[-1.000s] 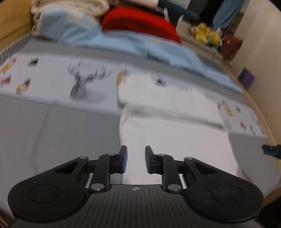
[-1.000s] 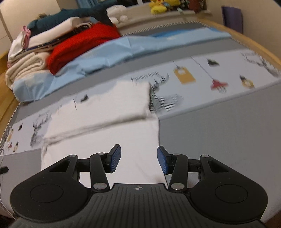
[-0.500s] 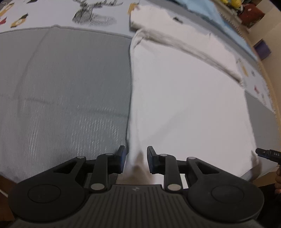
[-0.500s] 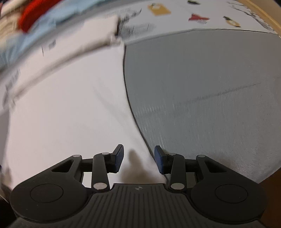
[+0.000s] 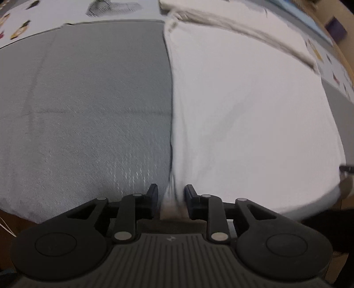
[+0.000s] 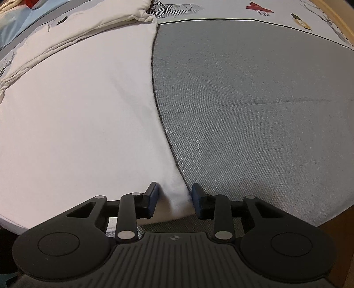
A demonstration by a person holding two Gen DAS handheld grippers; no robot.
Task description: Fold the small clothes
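Note:
A white garment [image 5: 243, 110] lies flat on the grey bed cover [image 5: 88, 110]. My left gripper [image 5: 171, 195] points steeply down at the garment's near left corner. A bunched bit of white cloth stands between its jaws, touching the right pad only, with a gap at the left pad. In the right wrist view, my right gripper [image 6: 174, 192] straddles the near right corner of the white garment [image 6: 77, 110]. Its jaws are closing, and the pads do not press the cloth.
A folded cream cloth [image 5: 221, 20] [image 6: 88, 24] lies along the garment's far edge. Beyond it is a printed sheet [image 6: 276, 13]. The grey cover [image 6: 254, 99] stretches right to a wooden bed edge [image 6: 345, 20]. The right gripper's tip [image 5: 346, 169] shows at the left wrist view's right edge.
Both grippers dropped and tipped down onto the garment's near corners. The left jaws widened a little and the right jaws narrowed. Cloth now sits between each pair.

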